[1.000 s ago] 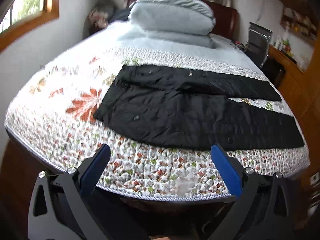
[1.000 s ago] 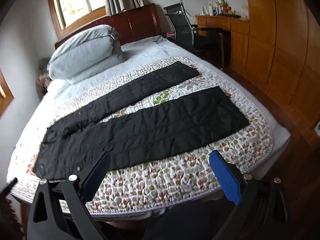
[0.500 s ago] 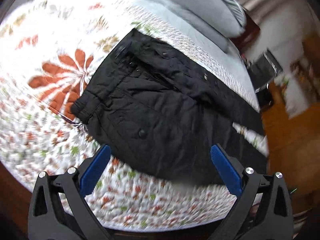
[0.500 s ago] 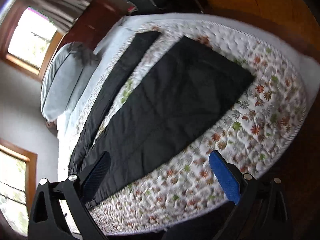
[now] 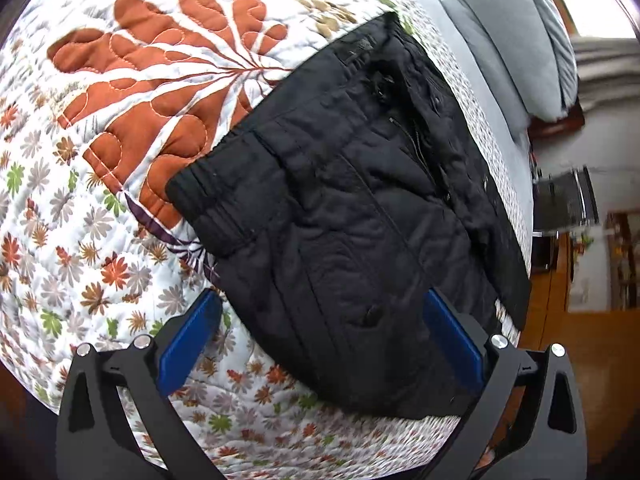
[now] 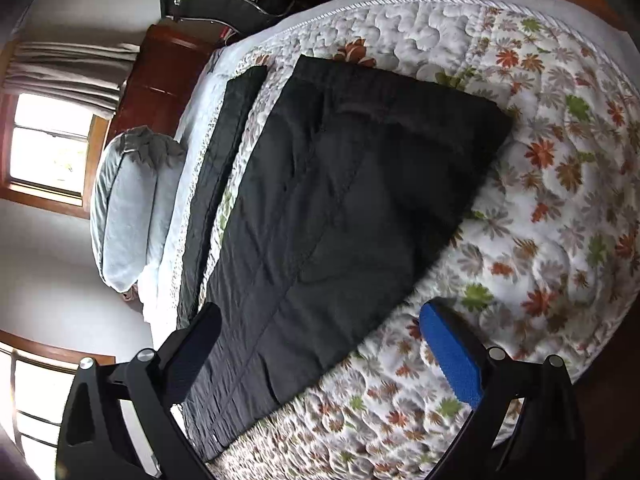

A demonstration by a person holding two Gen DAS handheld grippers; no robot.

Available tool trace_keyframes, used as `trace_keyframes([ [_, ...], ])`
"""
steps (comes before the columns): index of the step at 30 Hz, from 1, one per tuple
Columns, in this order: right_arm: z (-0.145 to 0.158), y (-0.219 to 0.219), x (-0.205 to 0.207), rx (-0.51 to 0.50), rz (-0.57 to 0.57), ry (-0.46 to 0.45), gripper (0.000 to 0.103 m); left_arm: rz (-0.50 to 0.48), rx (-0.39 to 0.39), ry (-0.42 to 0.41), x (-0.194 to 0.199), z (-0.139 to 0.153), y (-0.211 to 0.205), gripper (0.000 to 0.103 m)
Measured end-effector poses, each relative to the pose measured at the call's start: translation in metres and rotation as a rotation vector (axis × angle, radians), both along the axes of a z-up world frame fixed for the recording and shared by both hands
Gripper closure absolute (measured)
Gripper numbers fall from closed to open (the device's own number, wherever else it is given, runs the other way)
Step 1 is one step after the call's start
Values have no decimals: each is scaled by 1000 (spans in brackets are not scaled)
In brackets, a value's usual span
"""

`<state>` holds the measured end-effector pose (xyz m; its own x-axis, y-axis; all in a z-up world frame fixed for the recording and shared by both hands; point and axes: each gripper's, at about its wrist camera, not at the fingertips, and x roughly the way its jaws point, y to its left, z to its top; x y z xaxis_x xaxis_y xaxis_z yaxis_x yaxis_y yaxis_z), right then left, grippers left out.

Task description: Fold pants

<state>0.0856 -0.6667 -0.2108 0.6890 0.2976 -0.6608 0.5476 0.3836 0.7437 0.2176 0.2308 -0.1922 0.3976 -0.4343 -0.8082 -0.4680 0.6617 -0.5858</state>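
Black quilted pants (image 5: 360, 216) lie flat on a floral quilted bedspread (image 5: 132, 92). The left wrist view looks down on their waistband end, with the fly and a button showing. My left gripper (image 5: 320, 332) hovers open over the near side of the waist, nothing between its blue pads. The right wrist view shows the leg ends: the near leg (image 6: 340, 208) is wide and flat, the far leg (image 6: 224, 152) lies apart from it. Above the near leg's lower edge my right gripper (image 6: 320, 340) is open and holds nothing.
Grey pillows (image 6: 128, 204) are stacked at the head of the bed by a dark wooden headboard (image 6: 156, 80). A black chair (image 6: 224, 4) and wooden furniture stand beyond the far side. The bed's edge runs close under both grippers.
Both grippers have dropped closer to the bed and tilted down over the pants, left toward the waistband, right toward the leg end. The pants lie as before.
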Motion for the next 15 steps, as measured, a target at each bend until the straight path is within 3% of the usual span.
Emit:
trace_keyframes([
  [3, -1, -6, 4, 28, -12, -10, 3, 15, -18, -18, 6, 4, 0, 4],
  [7, 1, -17, -2, 82, -56, -61, 3, -26, 23, -36, 14, 8, -13, 4],
  [10, -5, -22, -3, 103, -55, -59, 3, -9, 52, 0, 13, 1, -10, 23],
  [12, -6, -27, -9, 93, -65, -72, 11, 14, 52, -2, 11, 0, -5, 42],
  [14, -7, -30, -12, 66, -66, -68, 28, 15, 65, 10, 9, 0, -1, 54],
  [15, -11, -32, -11, 69, -63, -69, 31, 11, 66, 11, 9, -2, 1, 62],
])
